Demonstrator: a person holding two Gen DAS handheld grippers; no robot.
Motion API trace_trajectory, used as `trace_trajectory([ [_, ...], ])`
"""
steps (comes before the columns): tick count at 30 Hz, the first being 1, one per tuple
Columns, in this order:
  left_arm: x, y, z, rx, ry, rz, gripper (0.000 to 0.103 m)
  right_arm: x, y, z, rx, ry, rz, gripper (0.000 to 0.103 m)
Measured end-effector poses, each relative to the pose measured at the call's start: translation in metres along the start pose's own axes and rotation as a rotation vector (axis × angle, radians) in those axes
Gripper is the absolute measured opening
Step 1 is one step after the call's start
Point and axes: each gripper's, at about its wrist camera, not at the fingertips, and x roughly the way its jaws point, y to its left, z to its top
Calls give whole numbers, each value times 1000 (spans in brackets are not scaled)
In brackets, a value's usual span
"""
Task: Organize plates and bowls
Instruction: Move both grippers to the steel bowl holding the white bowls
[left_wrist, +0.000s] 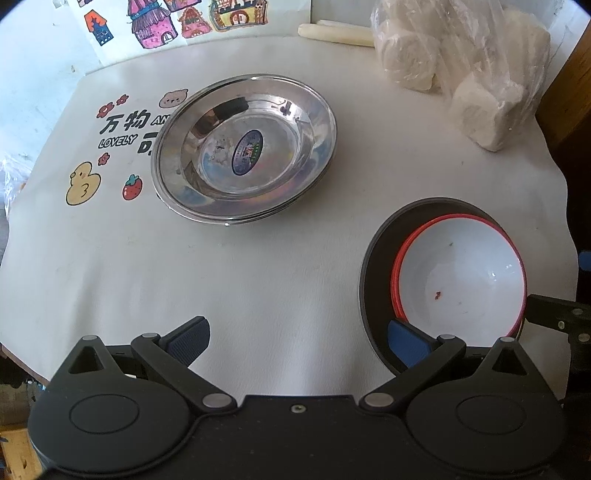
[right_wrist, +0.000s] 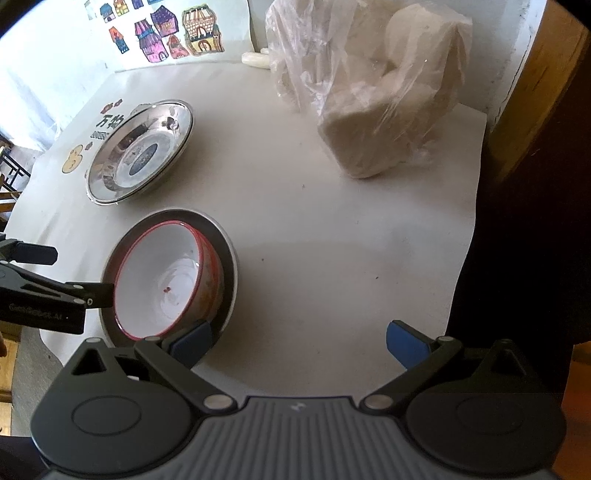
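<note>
My left gripper (left_wrist: 297, 341) and right gripper (right_wrist: 299, 341) hover wide apart, empty, flanking red-rimmed bowls (right_wrist: 166, 280) nested in a dark plate (right_wrist: 229, 258); steel plates (left_wrist: 243, 147) sit stacked separately, apparently sorted.

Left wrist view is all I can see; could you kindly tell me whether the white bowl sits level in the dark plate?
Observer: It looks tilted. The right wrist view shows the bowl leaning, outer wall exposed, over a second red rim, inside the plate.
Operator: Thank you. Is the right claw open?
Observer: Yes, the right claw is open and empty, with one finger by the plate's near rim.
</note>
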Motion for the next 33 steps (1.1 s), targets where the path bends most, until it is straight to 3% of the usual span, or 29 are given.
trace_trajectory([
  [33,14,-1,1,-6,35,12,102,17,4,-1,-14,0,4,103],
])
